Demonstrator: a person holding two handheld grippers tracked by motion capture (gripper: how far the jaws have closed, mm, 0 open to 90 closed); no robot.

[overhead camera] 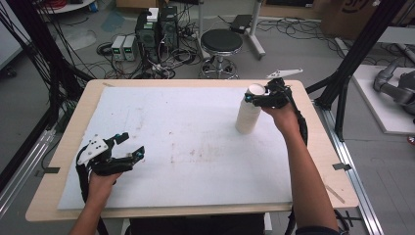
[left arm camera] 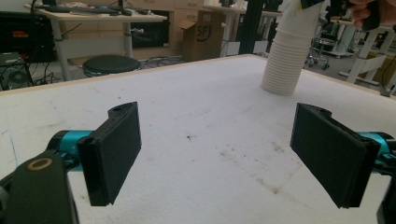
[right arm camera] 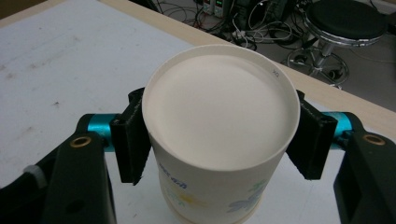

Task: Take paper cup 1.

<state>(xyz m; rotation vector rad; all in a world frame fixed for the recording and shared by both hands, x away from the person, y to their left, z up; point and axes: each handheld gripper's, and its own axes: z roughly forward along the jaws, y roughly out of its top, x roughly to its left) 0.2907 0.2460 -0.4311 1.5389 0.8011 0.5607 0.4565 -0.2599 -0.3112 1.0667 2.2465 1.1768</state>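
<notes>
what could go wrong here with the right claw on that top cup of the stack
1. The right claw squeezes the top cup just under its base; thin paper could dent, or slip out when lifted.
2. The cups in the upside-down stack nest tightly, so several may lift together instead of one.
3. The stack is tall and narrow, and the left claw sits open far across the table, not bracing it, so a sideways pull could topple it.
</notes>
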